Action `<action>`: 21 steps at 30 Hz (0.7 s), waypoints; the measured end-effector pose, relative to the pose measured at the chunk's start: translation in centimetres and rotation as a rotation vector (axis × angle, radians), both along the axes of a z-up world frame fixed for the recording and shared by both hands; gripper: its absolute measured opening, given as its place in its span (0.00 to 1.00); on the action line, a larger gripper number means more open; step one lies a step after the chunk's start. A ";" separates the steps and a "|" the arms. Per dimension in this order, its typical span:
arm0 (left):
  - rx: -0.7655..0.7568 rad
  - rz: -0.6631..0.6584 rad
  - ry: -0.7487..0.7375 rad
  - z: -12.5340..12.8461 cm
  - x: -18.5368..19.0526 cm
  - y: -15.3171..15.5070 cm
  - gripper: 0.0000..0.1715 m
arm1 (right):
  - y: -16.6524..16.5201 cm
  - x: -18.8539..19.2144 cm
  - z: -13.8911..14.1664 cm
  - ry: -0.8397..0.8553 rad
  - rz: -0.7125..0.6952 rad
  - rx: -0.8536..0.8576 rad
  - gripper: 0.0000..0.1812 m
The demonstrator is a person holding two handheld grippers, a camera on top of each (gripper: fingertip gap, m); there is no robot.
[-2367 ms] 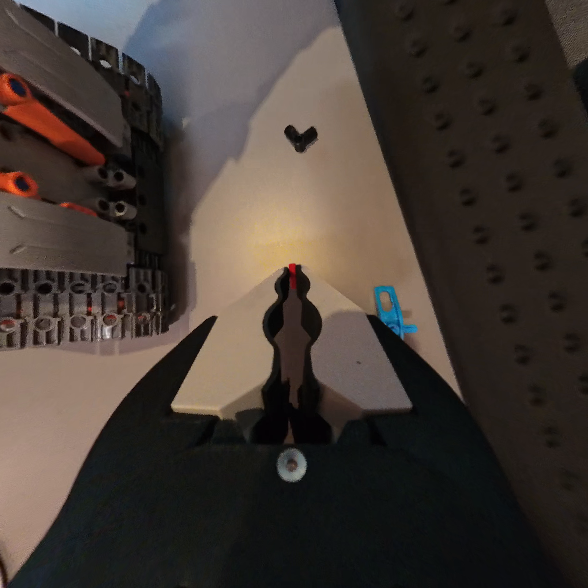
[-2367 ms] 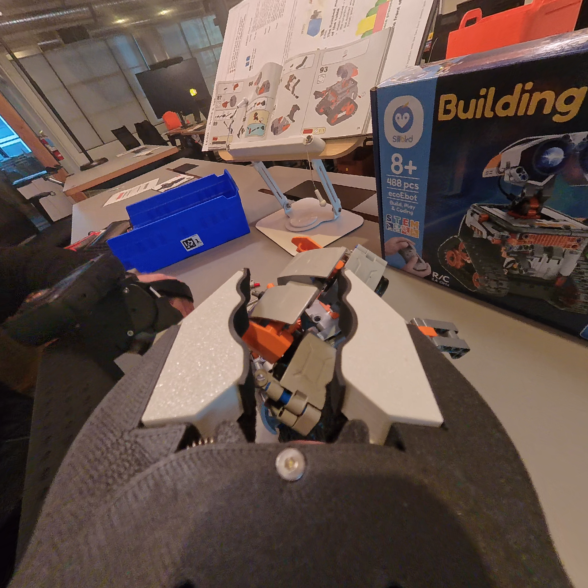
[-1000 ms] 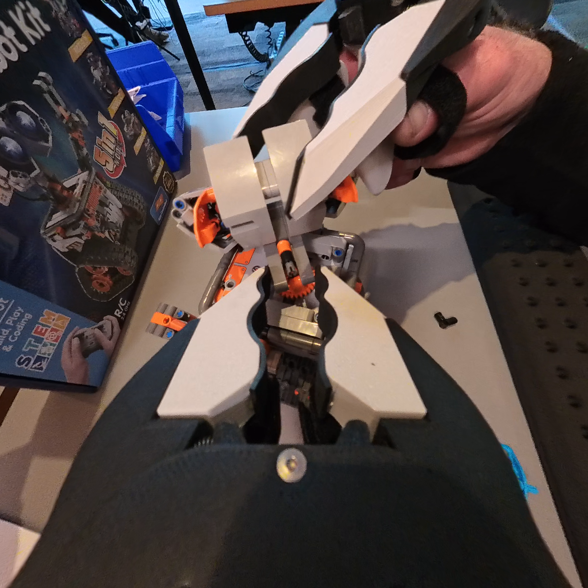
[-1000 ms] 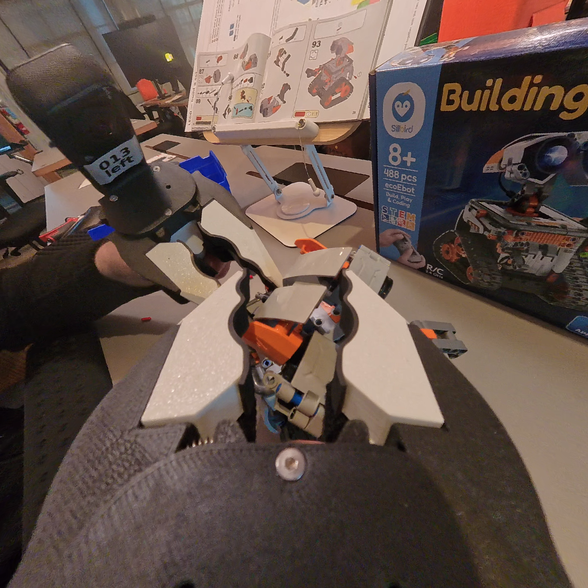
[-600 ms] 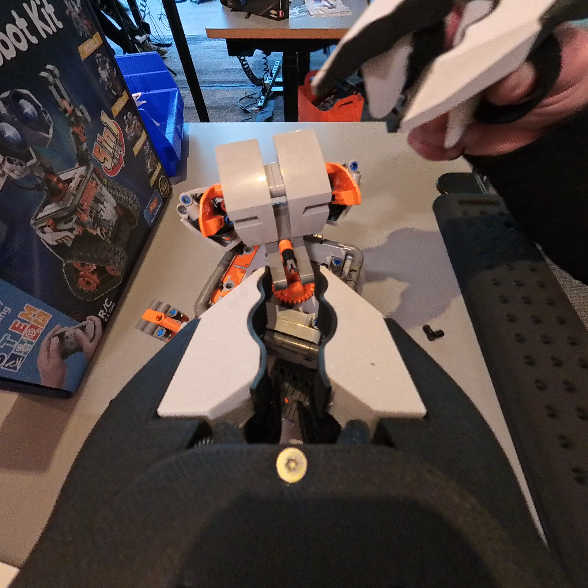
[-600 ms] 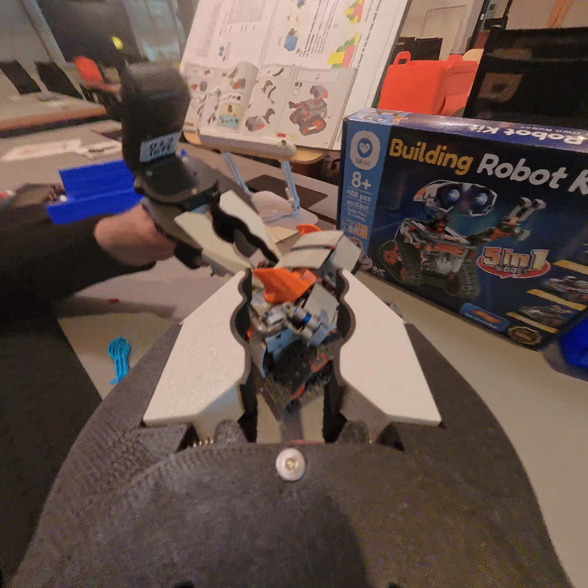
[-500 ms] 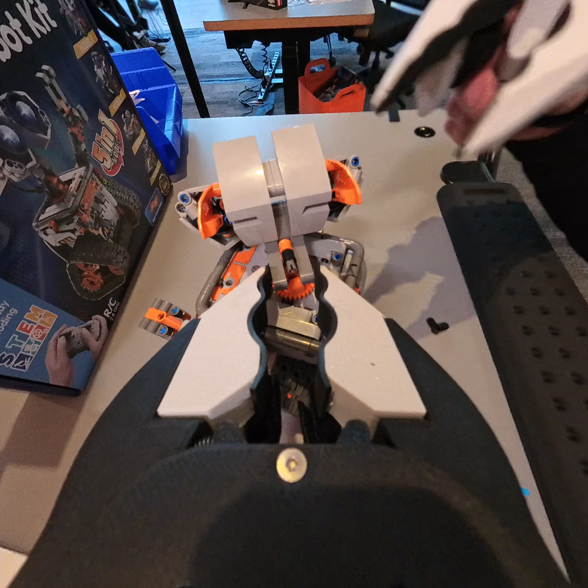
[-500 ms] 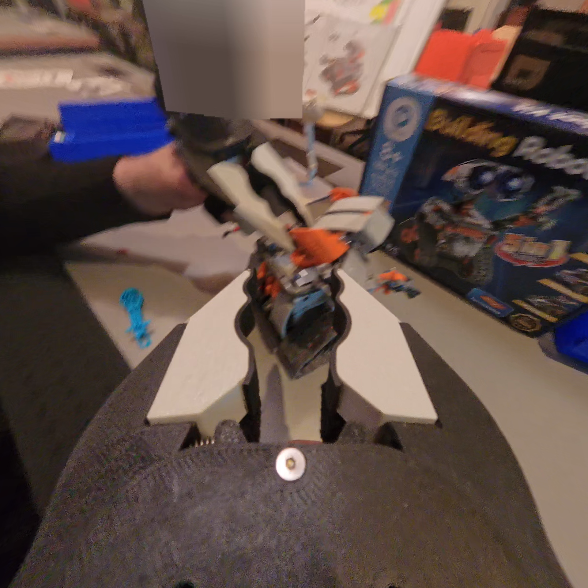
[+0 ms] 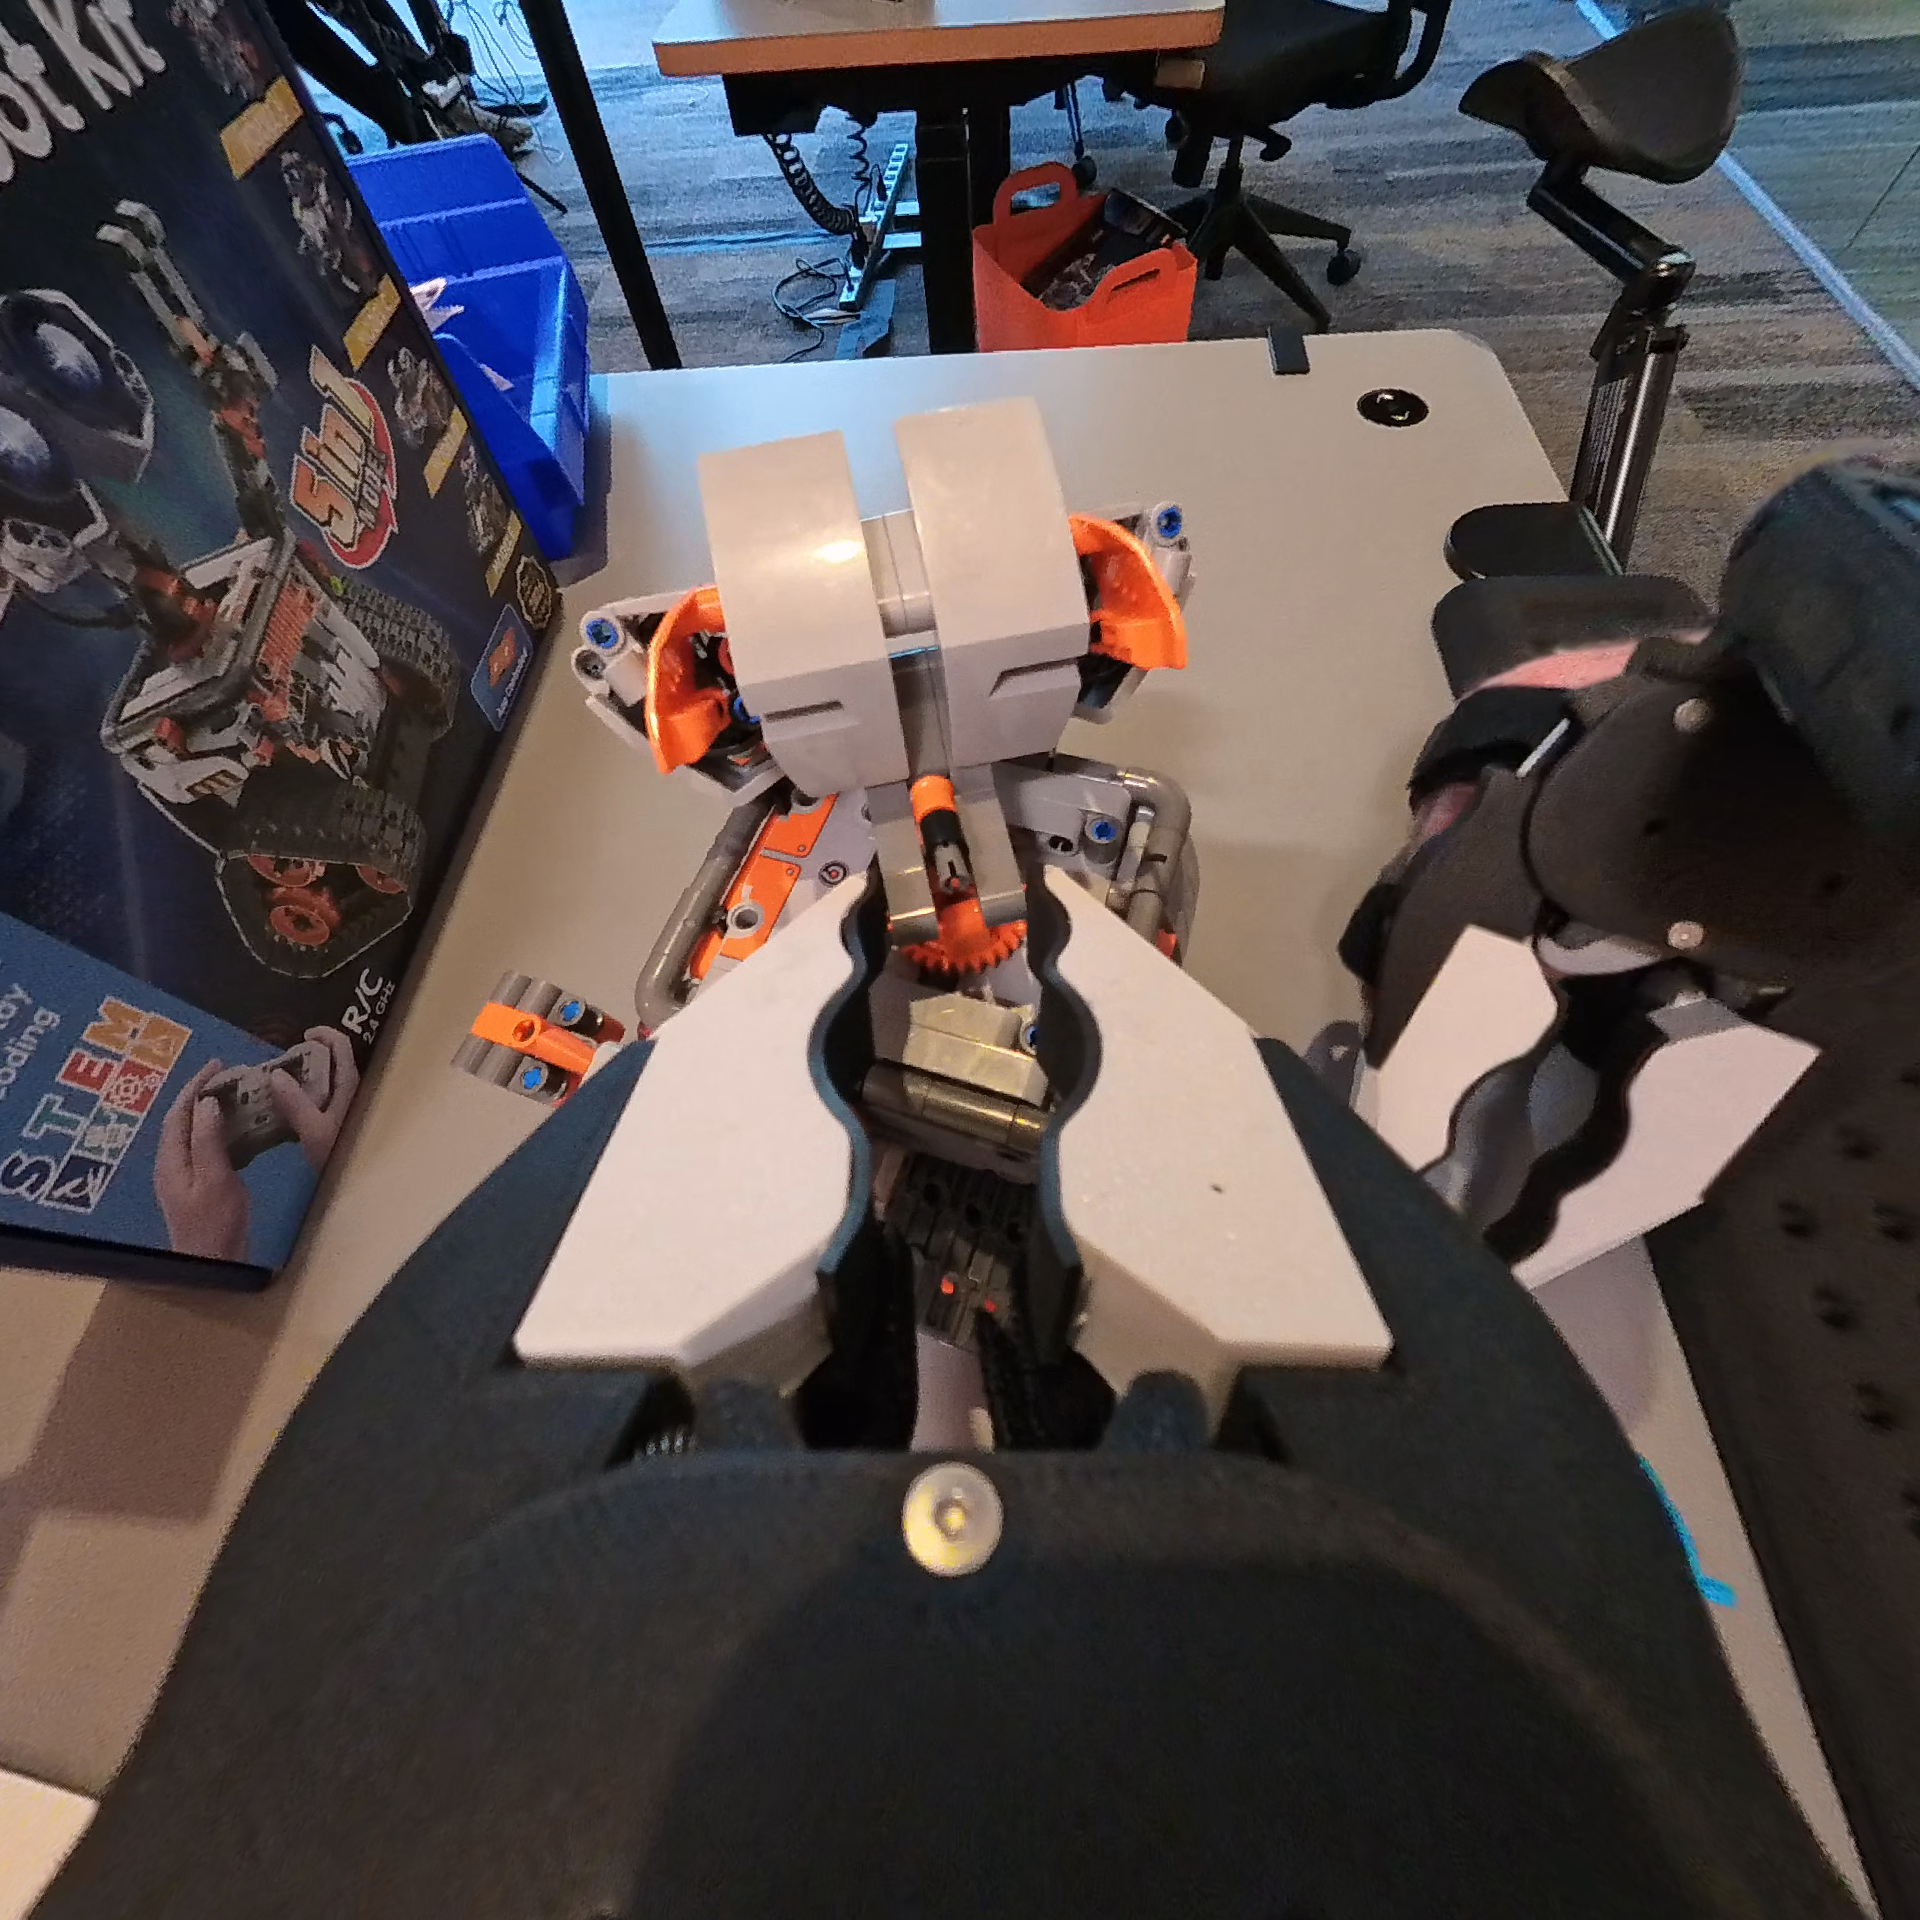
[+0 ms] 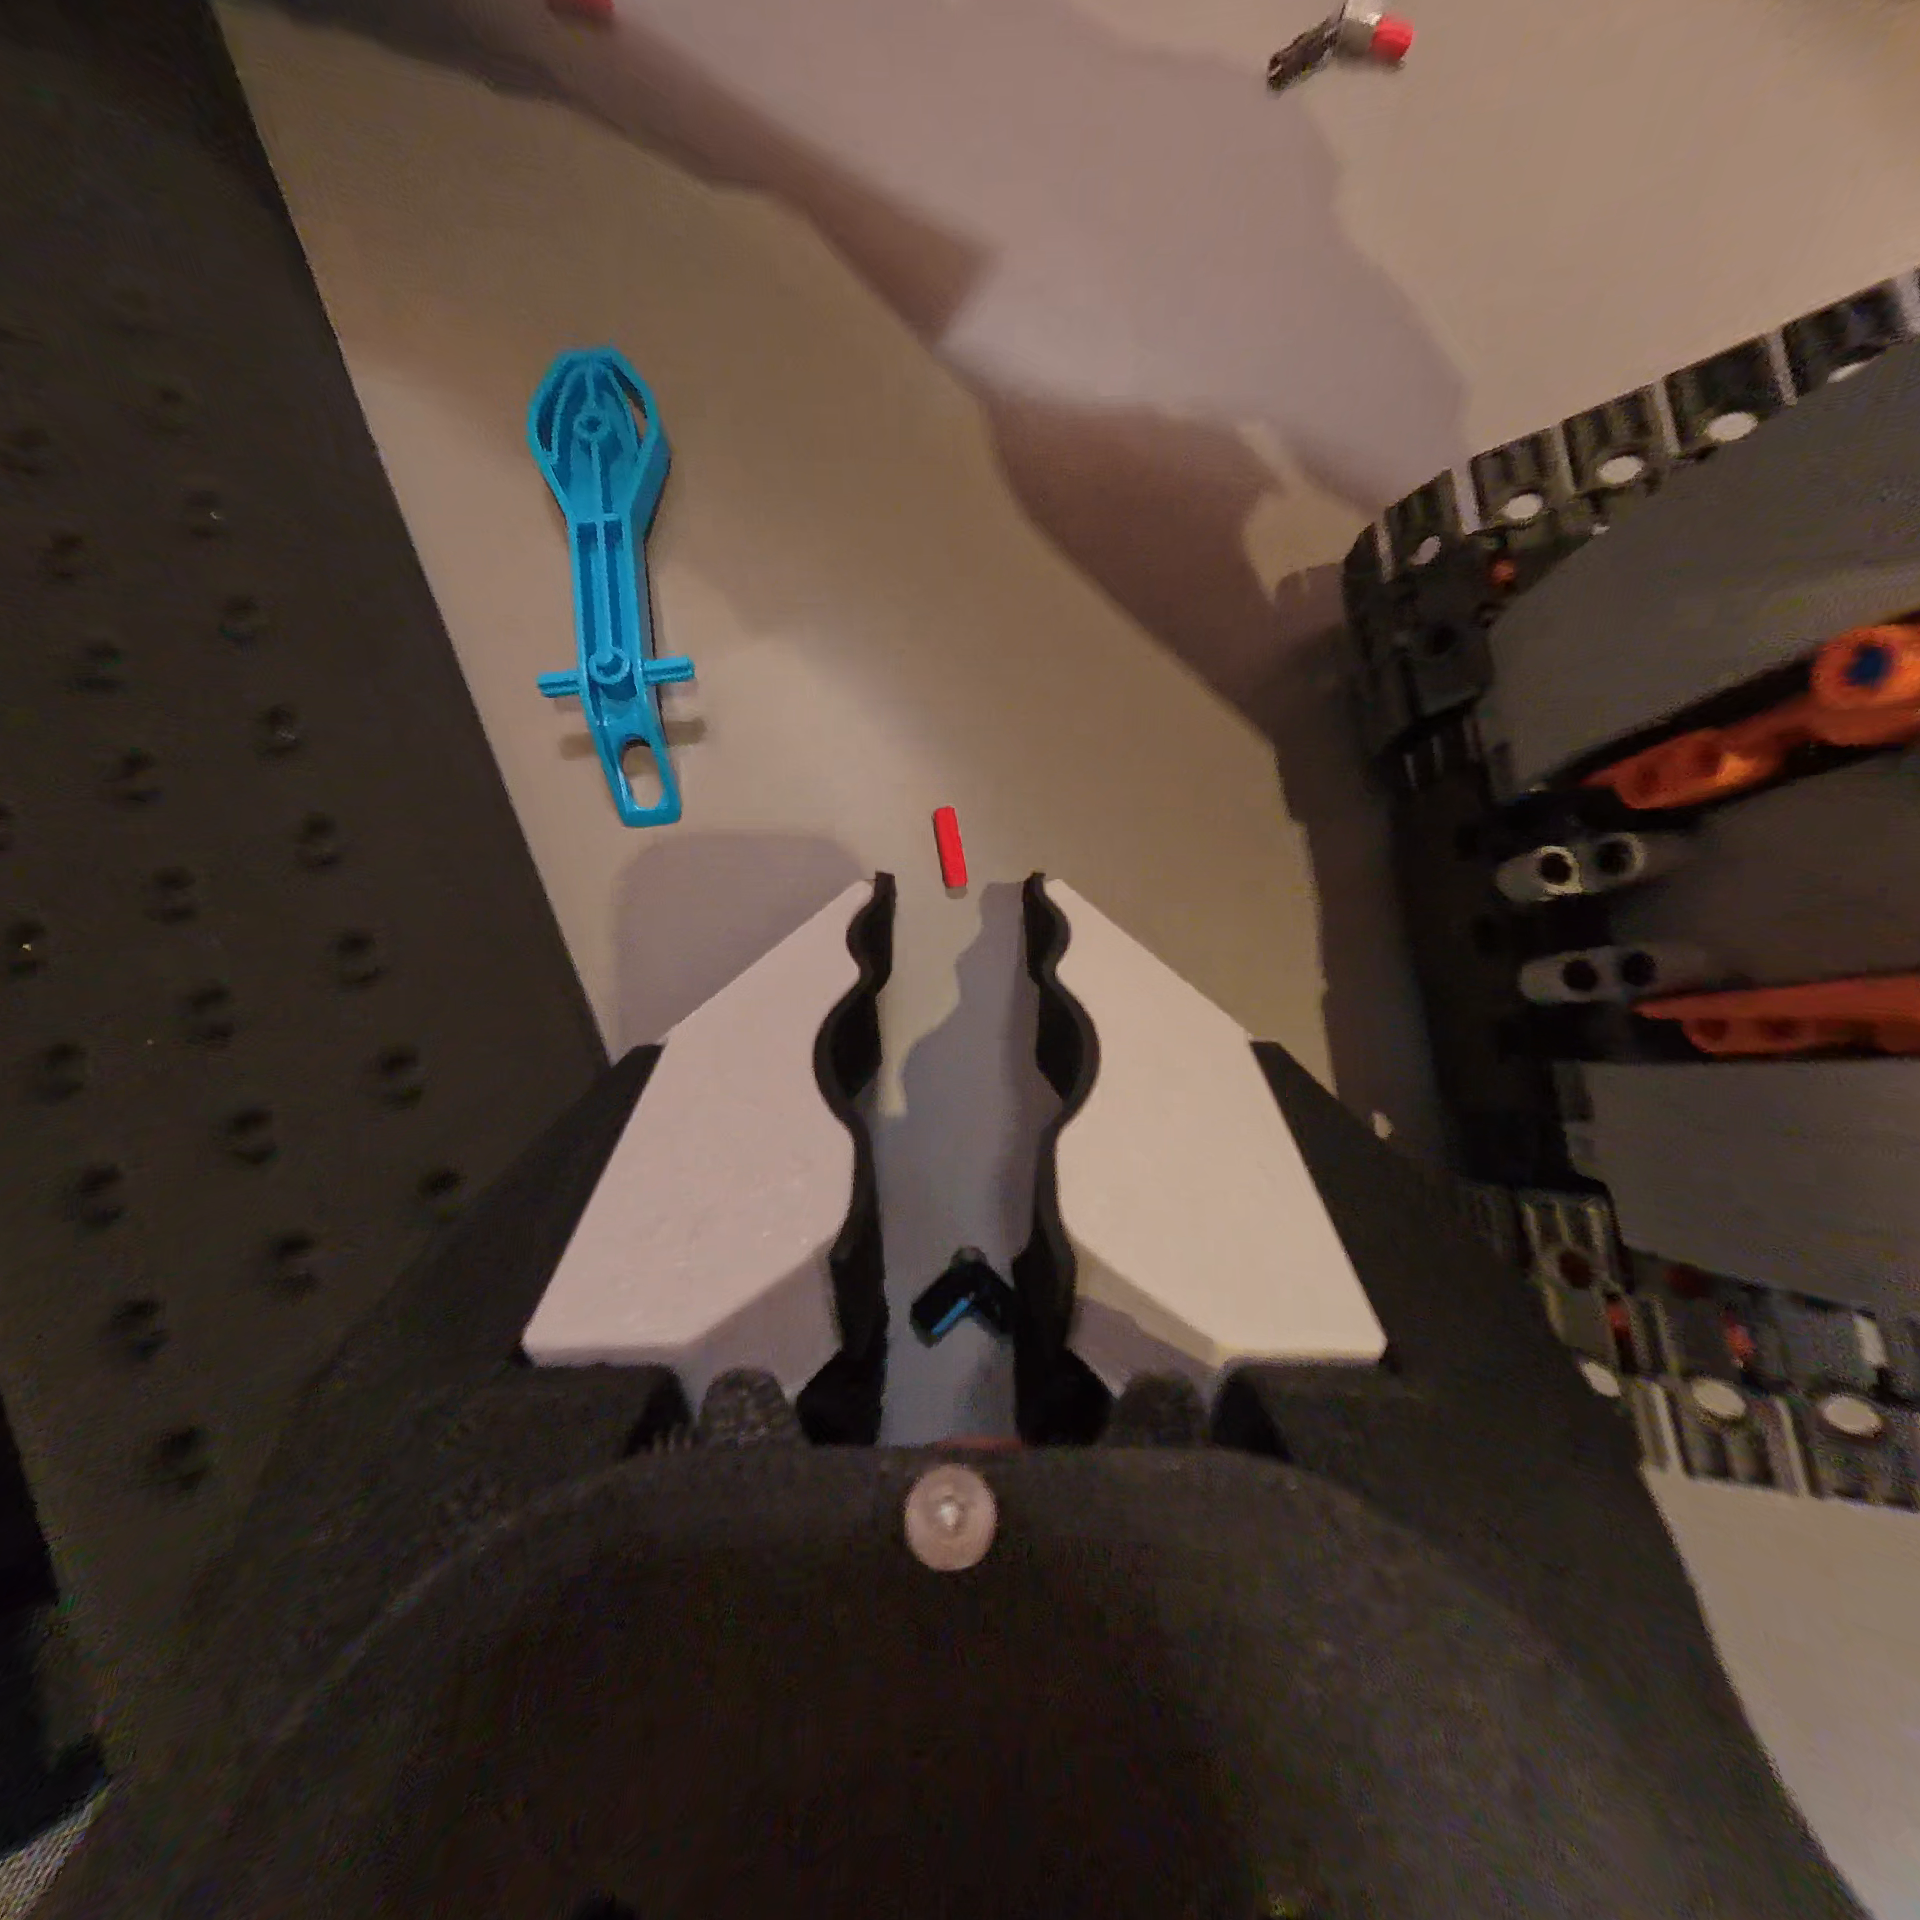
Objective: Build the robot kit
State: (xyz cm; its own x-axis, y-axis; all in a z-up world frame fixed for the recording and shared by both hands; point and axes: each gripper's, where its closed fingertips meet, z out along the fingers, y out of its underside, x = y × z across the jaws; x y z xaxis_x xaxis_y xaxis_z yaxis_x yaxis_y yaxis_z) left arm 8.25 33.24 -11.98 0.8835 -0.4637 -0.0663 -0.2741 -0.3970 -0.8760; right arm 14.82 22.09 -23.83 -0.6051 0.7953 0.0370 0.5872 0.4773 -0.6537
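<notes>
Right wrist view: the empty, parted right gripper [image 10: 954, 883] points down; a red pin [image 10: 949, 850] lies lengthwise just above its tips, frame centre; left gripper [image 9: 948, 914] clamps the robot model [image 9: 904, 665]

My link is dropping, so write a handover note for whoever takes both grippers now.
Left gripper: shut on the body of the brick robot model, upright on the table.
Right gripper: open, empty, pointing down at the table beside the model's track.
Red pin just past its fingertips; black angled connector on the table between its fingers; blue tool to its left; all loose.
</notes>
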 end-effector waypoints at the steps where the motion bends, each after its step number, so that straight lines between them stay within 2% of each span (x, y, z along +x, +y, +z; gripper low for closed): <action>1: 0.000 -0.002 -0.003 0.0 0.0 0.0 0.15 | -0.2 -0.1 -0.2 -0.006 0.002 0.002 0.12; 6: 0.000 -0.011 -0.013 0.0 0.0 0.0 0.15 | -1.0 -0.5 -0.4 -0.019 0.022 -0.027 0.01; 12: -0.010 -0.021 -0.029 -0.1 0.0 0.0 0.15 | -0.2 -0.5 0.3 0.013 -0.019 -0.026 0.01; 16: -0.010 -0.026 -0.033 -0.1 0.0 -0.1 0.15 | 1.5 -0.4 4.5 0.142 -0.096 -0.102 0.01; 21: -0.011 -0.026 -0.038 -0.2 0.0 0.0 0.15 | 5.8 -0.4 9.9 0.300 -0.237 -0.117 0.01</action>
